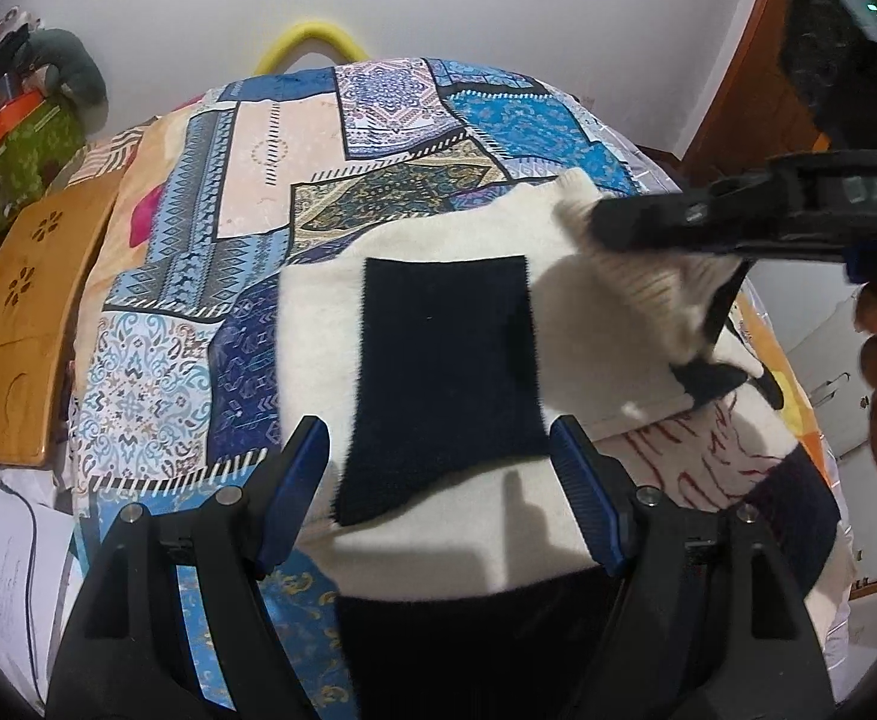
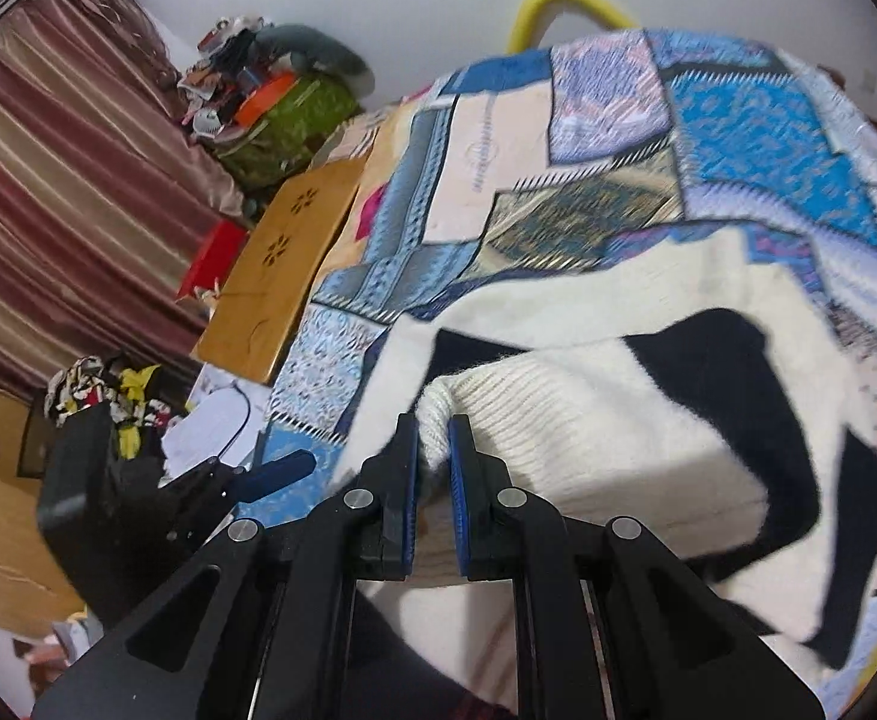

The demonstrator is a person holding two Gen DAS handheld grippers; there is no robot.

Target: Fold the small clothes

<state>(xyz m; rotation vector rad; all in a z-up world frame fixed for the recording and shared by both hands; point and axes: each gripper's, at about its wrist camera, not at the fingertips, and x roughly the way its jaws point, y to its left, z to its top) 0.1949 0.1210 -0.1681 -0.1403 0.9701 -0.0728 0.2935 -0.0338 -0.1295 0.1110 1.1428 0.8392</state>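
A cream knit sweater [image 1: 438,540] with black patches [image 1: 444,372] lies on a patchwork bedspread [image 1: 228,228]. My left gripper [image 1: 441,474] is open and empty, its fingers hovering on either side of the black patch's lower end. My right gripper [image 2: 434,450] is shut on the sweater's ribbed cream cuff [image 2: 438,414] and holds the sleeve [image 2: 588,438] lifted over the sweater body. In the left wrist view the right gripper [image 1: 624,225] comes in from the right with the cuff [image 1: 636,282] hanging from it.
A wooden lap tray [image 1: 24,312] rests at the bed's left edge, with papers [image 1: 0,570] below it. Cluttered bags [image 2: 276,114] and a striped curtain [image 2: 66,192] stand at the left. A yellow hoop [image 1: 312,39] leans on the white wall behind the bed.
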